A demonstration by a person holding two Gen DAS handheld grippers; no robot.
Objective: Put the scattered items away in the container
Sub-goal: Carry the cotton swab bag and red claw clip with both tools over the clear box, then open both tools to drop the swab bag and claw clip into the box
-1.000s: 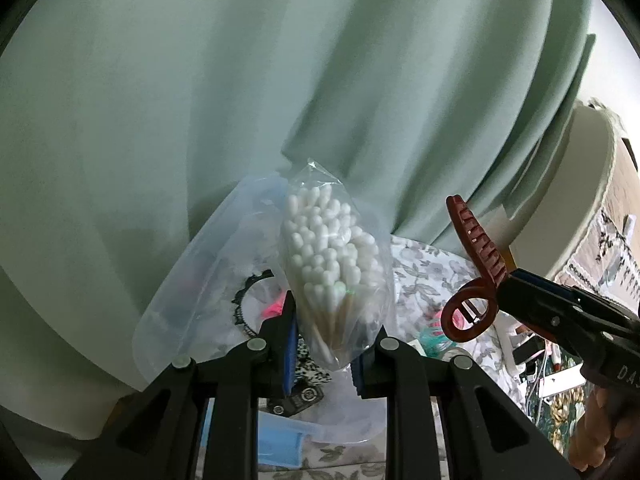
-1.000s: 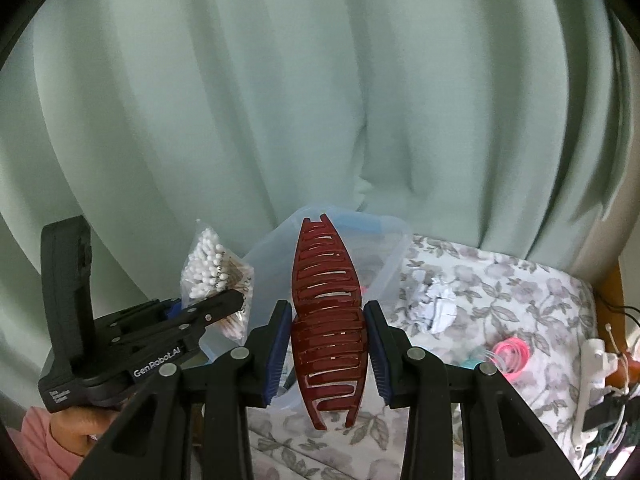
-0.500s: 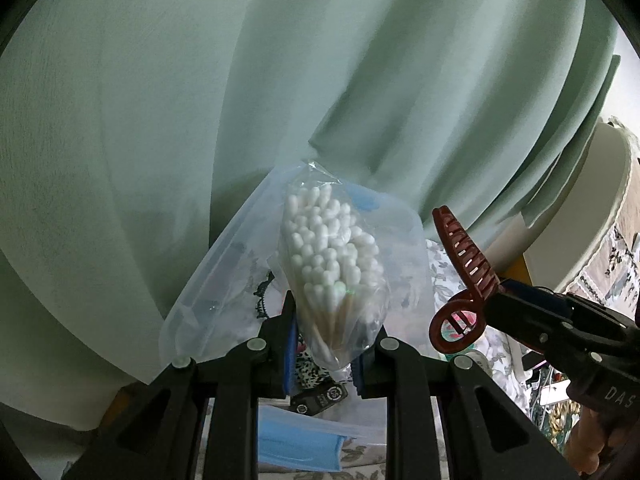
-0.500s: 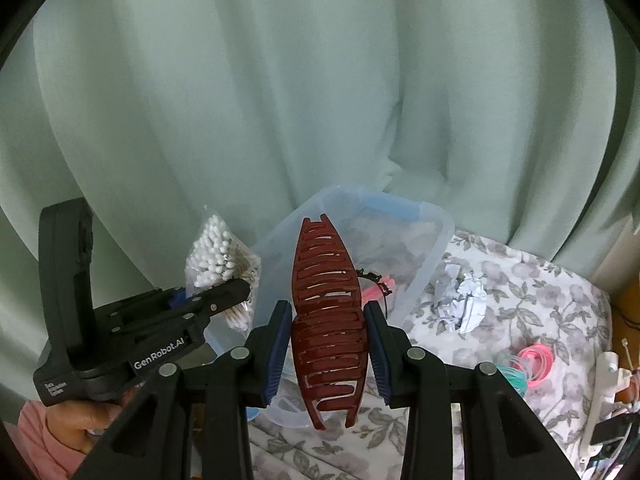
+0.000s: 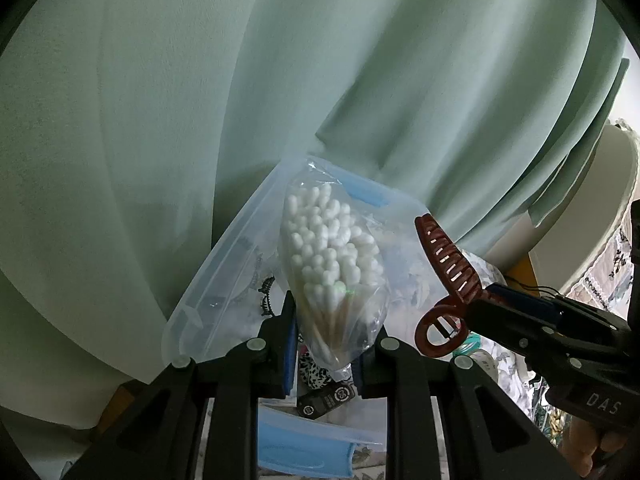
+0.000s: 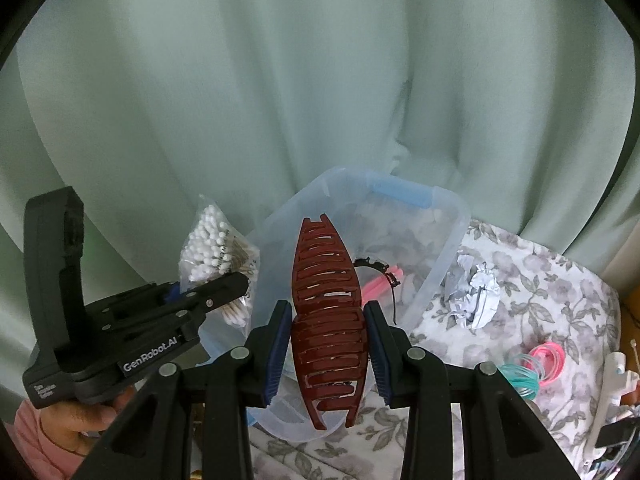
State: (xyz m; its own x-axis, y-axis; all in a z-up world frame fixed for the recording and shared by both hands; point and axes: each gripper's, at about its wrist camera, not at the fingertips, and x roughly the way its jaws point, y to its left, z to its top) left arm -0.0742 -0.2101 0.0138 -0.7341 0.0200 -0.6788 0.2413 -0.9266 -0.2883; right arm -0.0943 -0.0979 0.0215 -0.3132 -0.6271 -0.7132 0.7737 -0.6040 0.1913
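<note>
Step in hand: carry-and-drop, both hands loaded, both over or beside the container.

Left tongs point(image 5: 325, 346): pinching a clear bag of cotton swabs point(image 5: 332, 268) near its lower end, bag standing upright between the pads. In the left wrist view the clear plastic container point(image 5: 208, 280) lies directly behind the bag, rim toward 10 o'clock, blue latch at 1 o'clock.

Right tongs point(image 6: 326, 346): pressed onto a dark red hair claw clip point(image 6: 329, 320), gripped across its width, teeth pointing away from the camera. Container point(image 6: 448, 264) sits just beyond the clip at 12 to 1 o'clock. Already inside: a black item and something pink, too small to name.

Still out on the floral cloth: crumpled paper point(image 6: 476, 292) at 2 o'clock just beside the container wall; pink and teal coil hair ties point(image 6: 536, 364) at 3 o'clock, well apart from it.

Judgement: neither item has been released. Next move calls for each item to be brought clear over the opening, then the tongs spread. The two grippers sit close together, so staggered drops look safer. The swab bag is soft and may cling to a pad.
</note>
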